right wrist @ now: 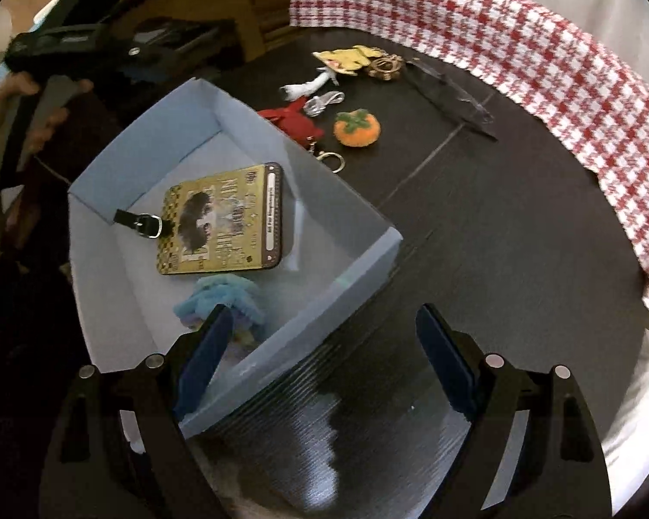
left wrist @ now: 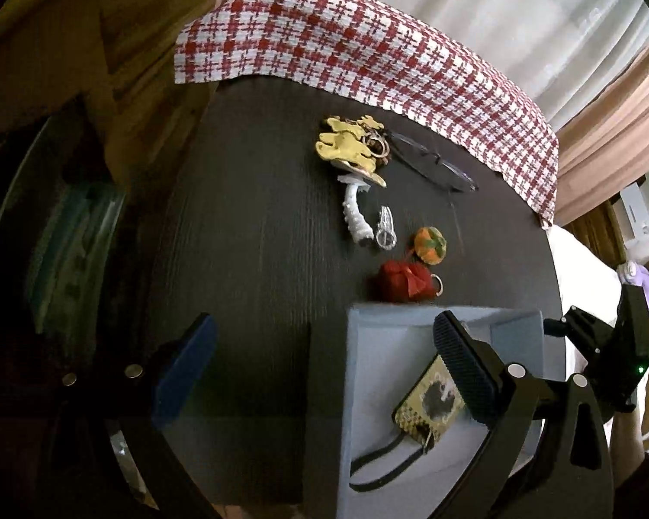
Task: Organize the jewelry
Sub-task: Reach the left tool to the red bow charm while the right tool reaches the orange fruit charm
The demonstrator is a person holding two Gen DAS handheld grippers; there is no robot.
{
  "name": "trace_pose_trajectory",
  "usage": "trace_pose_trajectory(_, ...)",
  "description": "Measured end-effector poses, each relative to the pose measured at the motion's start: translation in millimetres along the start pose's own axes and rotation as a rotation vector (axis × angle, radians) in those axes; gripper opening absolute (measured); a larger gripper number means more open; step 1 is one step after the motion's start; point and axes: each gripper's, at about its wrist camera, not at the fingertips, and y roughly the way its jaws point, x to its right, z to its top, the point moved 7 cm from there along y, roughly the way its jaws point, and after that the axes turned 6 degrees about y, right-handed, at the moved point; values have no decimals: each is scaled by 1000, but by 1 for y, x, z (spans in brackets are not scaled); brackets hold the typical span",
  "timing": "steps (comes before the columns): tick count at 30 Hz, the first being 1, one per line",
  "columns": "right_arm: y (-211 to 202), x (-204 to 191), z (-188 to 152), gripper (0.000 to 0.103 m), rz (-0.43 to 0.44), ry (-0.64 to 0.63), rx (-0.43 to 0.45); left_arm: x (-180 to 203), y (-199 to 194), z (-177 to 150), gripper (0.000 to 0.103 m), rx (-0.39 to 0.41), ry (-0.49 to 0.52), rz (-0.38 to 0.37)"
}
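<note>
While the remaining trinkets (an orange charm (right wrist: 357,127) and a red pouch (right wrist: 294,117) among them) wait on the worktop (right wrist: 497,233), the blue box (right wrist: 350,220) holds a gold tag (right wrist: 225,220), so the left gripper (left wrist: 324,372) and the right gripper (right wrist: 324,363) hang empty, jaws apart, likely for another pick.

Dark table (left wrist: 259,225), checked cloth (left wrist: 367,43) — pale curtains (left wrist: 497,13)
</note>
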Motion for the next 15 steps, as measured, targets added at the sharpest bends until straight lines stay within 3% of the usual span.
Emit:
trace_pose_trajectory(3,-8,4,5,82,94,60,-3,-1,4,10,99,1,3,-5)
trace_pose_trajectory(5,-27,10,15,82,179,113,52,1,6,16,99,5,12,-13)
trace_pose_trajectory(7,-45,20,28,83,209,151,127,6,10,23,99,11,32,-29)
trace_pose_trajectory(10,-69,43,52,87,154,199,307,18,22,31,99,-21,26,-59)
trace_pose_trajectory(12,-84,58,68,97,57,183,473,24,40,35,99,-92,-44,-109)
trace_pose_trajectory(13,-85,59,74,97,36,159,512,27,46,36,99,-115,-64,-128)
trace_pose_trajectory(15,-76,61,87,96,16,127,511,37,58,41,99,-142,-46,-143)
